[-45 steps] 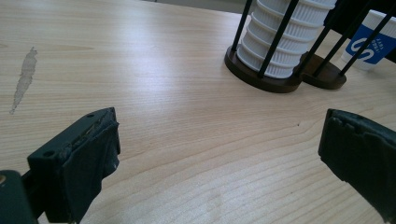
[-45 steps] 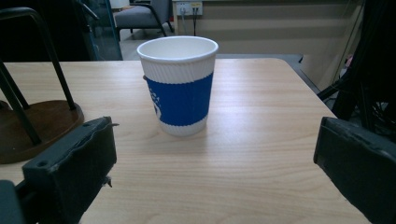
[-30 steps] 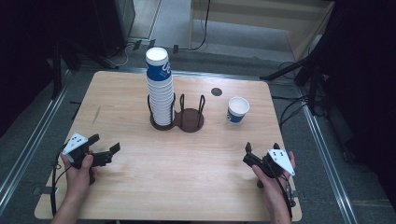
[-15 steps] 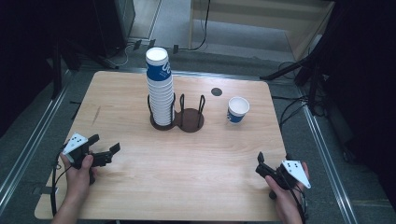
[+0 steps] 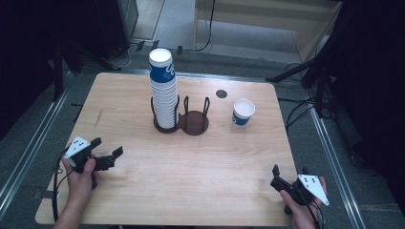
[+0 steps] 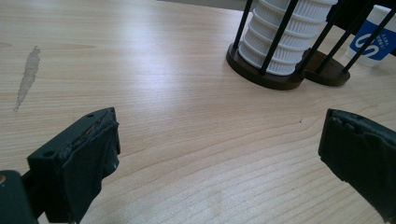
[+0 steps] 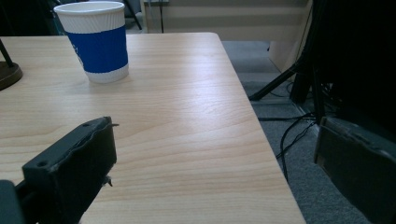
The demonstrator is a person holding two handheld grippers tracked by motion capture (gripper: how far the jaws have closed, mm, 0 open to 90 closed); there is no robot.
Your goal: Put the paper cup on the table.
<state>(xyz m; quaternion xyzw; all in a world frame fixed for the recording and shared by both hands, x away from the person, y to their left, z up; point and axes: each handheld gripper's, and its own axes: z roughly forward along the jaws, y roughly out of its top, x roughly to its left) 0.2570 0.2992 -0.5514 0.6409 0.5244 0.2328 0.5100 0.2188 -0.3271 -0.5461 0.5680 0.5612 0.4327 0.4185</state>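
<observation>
Nothing is in hand yet — the left gripper (image 5: 106,153) and right gripper (image 5: 290,171) rest spread and empty at the table's (image 5: 124,90) near corners, while the loose cup (image 5: 243,113) stands alone right of the holder (image 5: 193,123), apart from the cup stack (image 5: 163,90) — so stacking seemingly remains.

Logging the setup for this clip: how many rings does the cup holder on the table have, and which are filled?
2. The left ring holds the tall stack of cups; the right ring is empty. A single cup stands apart on the table, right of the holder.
</observation>
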